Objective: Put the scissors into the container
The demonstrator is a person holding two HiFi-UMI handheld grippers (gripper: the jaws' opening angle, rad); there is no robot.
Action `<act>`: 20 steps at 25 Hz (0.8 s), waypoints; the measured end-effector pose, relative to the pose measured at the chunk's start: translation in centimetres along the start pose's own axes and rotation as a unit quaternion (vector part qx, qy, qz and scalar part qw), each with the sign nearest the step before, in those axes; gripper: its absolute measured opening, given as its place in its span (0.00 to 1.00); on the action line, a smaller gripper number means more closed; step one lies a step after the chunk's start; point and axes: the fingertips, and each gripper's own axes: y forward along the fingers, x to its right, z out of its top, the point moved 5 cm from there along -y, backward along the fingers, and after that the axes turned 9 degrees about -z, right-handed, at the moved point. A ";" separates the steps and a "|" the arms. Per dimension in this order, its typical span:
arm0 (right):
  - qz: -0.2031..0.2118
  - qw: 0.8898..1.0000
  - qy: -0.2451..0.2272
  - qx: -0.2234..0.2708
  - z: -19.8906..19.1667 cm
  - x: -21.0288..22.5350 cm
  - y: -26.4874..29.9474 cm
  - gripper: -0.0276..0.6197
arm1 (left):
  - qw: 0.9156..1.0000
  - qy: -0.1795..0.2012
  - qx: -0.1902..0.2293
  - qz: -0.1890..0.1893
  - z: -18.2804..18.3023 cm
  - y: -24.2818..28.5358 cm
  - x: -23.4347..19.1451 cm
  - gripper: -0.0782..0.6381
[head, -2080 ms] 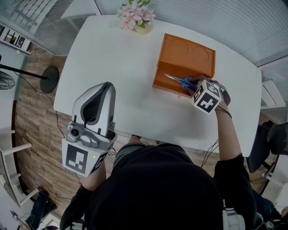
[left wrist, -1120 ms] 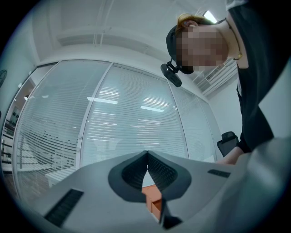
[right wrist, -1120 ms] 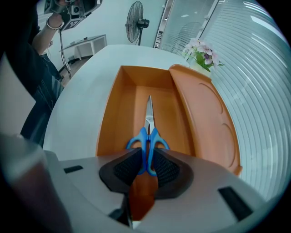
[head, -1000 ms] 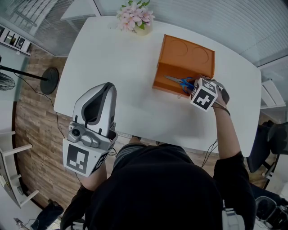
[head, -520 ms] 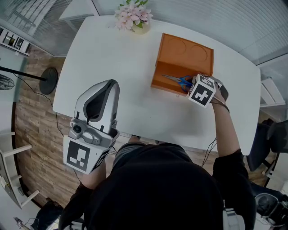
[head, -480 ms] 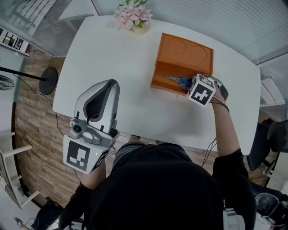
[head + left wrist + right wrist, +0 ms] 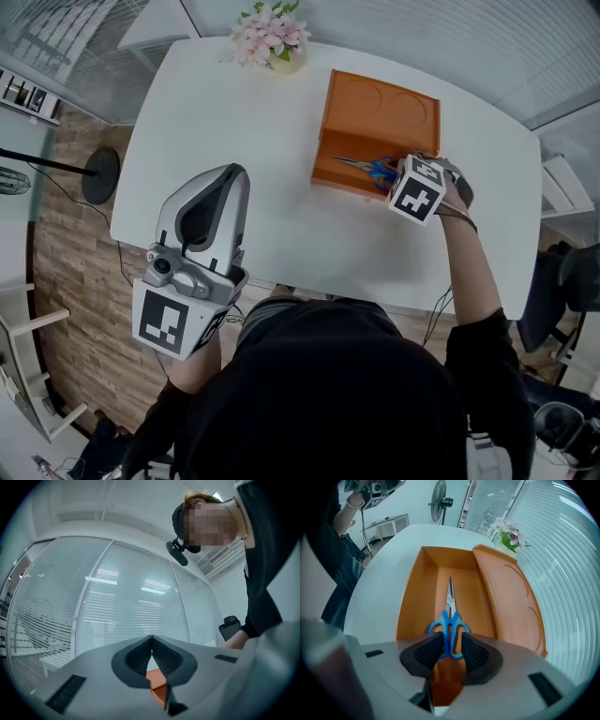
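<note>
The scissors (image 7: 450, 620) lie inside the container (image 7: 410, 606), near the surface's (image 7: 234, 141) far edge, blades pointing away from the right gripper (image 7: 450, 649). Only that gripper's own view shows its fingers: they have just been opening and stand wide, the blue handles loose between them. In the head view its marker cube (image 7: 415, 190) hides them. The left gripper (image 7: 151, 641), by the near left corner, has its fingers closed together on nothing

Right claw (image 7: 451, 645) just opened; left claw (image 7: 152, 641) closed.
</note>
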 end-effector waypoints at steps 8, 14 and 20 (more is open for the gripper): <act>-0.021 1.000 -0.008 0.000 -0.7 0.2 -0.1 0.25 | 1.000 -0.003 -0.006 -0.011 -0.8 0.9 0.0 0.13; -0.059 0.998 0.014 0.029 -0.5 0.7 -1.4 0.24 | 1.000 -0.005 -0.013 -0.020 -1.2 1.4 0.0 0.13; -0.105 0.990 0.049 0.079 0.4 1.6 -4.0 0.23 | 0.999 -0.008 -0.017 -0.028 -1.6 2.0 0.2 0.13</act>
